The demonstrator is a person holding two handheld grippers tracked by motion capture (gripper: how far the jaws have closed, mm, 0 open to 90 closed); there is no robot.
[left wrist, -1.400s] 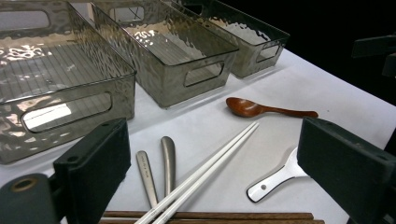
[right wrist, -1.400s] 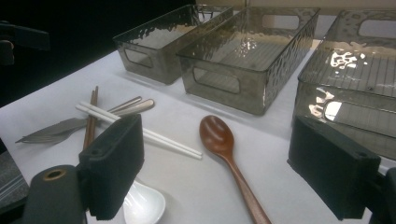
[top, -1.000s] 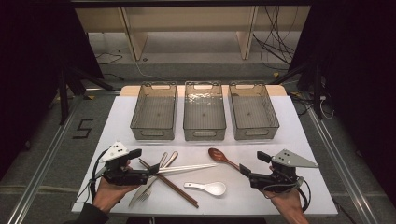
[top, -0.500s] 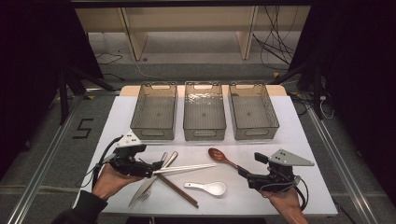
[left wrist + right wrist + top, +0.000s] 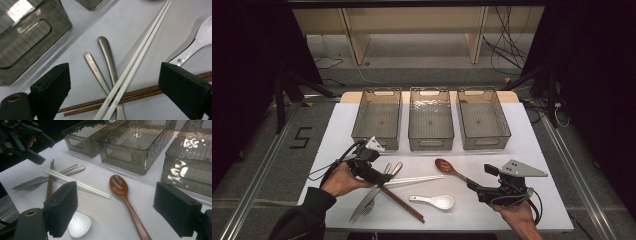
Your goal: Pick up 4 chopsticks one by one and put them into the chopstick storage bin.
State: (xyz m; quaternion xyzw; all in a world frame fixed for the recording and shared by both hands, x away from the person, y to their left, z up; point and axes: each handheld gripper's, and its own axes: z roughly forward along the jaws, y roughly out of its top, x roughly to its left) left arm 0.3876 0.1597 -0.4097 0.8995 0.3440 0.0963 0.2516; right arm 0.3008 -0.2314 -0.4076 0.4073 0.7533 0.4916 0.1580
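Observation:
A pile of cutlery lies near the table's front: white chopsticks (image 5: 417,179) cross brown chopsticks (image 5: 404,204) and two metal handles (image 5: 393,169). A white ceramic spoon (image 5: 437,201) and a brown wooden spoon (image 5: 447,166) lie to their right. My left gripper (image 5: 379,176) hovers over the pile. It is open, and the white chopsticks (image 5: 135,57) and metal handles (image 5: 105,50) show between its jaws (image 5: 117,87). My right gripper (image 5: 482,182) is open at the front right, and the wooden spoon (image 5: 120,187) runs its handle between those jaws (image 5: 120,210).
Three empty smoky clear bins stand side by side at the back: left (image 5: 377,119), middle (image 5: 430,119), right (image 5: 483,119). The metal fork tines (image 5: 364,205) point toward the front edge. Bare white table (image 5: 532,145) shows at both sides.
My left gripper has moved away from the front edge, forward and to the right, to above the crossed chopsticks and metal handles. The right gripper has stayed about where it was.

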